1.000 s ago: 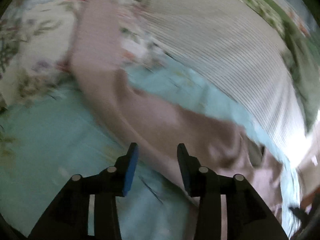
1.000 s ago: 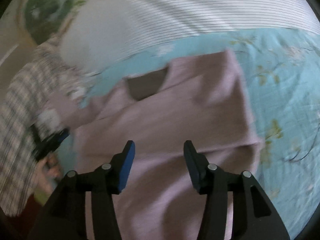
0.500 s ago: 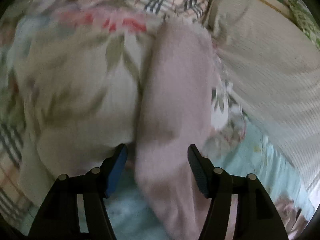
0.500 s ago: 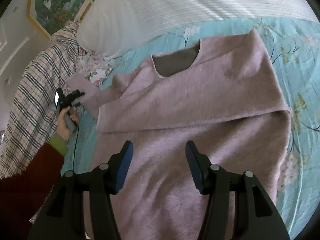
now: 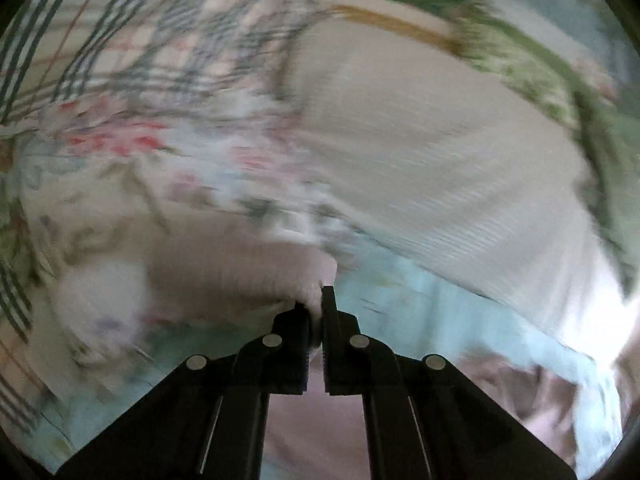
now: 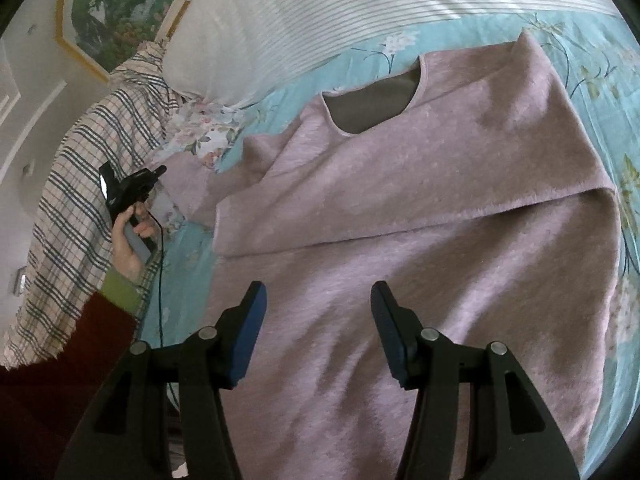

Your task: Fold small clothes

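Sweater (image 6: 420, 208), mauve, soft, limp, light; sleeve cuff (image 5: 316, 280) clamped in left gripper (image 5: 316, 312); right gripper (image 6: 316, 304) apart above hem.

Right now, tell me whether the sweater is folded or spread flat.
Partly folded. The sweater has its right side lying doubled over the body along a straight edge, while its left sleeve is still stretched out sideways.
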A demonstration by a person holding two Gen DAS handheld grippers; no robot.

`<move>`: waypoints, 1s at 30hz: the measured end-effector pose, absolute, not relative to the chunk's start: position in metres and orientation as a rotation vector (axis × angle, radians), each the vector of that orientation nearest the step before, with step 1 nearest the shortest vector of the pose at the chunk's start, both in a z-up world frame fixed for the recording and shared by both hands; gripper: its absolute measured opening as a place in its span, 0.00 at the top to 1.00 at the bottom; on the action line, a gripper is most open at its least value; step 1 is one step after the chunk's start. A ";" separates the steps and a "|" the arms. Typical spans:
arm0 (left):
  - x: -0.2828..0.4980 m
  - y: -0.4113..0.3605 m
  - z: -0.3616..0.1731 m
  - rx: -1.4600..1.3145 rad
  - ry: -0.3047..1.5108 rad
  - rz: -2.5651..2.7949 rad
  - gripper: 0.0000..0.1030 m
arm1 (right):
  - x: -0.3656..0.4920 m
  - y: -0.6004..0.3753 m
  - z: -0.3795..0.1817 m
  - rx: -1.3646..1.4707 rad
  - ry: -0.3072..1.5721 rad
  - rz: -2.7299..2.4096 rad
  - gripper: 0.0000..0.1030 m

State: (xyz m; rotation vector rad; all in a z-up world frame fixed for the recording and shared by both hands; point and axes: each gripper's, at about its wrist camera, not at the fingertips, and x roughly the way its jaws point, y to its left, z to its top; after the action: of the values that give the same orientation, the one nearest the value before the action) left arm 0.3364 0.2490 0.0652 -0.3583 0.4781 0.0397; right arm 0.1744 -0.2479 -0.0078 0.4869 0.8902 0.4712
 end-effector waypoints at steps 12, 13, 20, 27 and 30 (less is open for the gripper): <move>0.273 0.021 0.070 -0.288 0.511 -0.457 0.97 | 0.143 -0.289 0.007 0.546 0.802 0.392 0.46; 0.276 0.002 0.063 -0.278 0.531 -0.479 0.97 | 0.139 -0.297 0.007 0.559 0.785 0.368 0.46; 0.298 -0.093 0.000 -0.175 0.701 -0.523 0.96 | 0.129 -0.337 0.001 0.630 0.750 0.262 0.46; 0.304 -0.108 -0.047 -0.169 0.878 -0.528 0.59 | 0.137 -0.350 0.004 0.620 0.754 0.224 0.41; 0.281 -0.084 -0.039 -0.182 0.853 -0.526 0.44 | 0.147 -0.339 0.010 0.571 0.755 0.247 0.32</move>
State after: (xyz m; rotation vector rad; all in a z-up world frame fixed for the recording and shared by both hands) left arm 0.2806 -0.0843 -0.0393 -0.1819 0.8530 -0.5257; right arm 0.1474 -0.3385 0.0104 0.5706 0.7546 0.2474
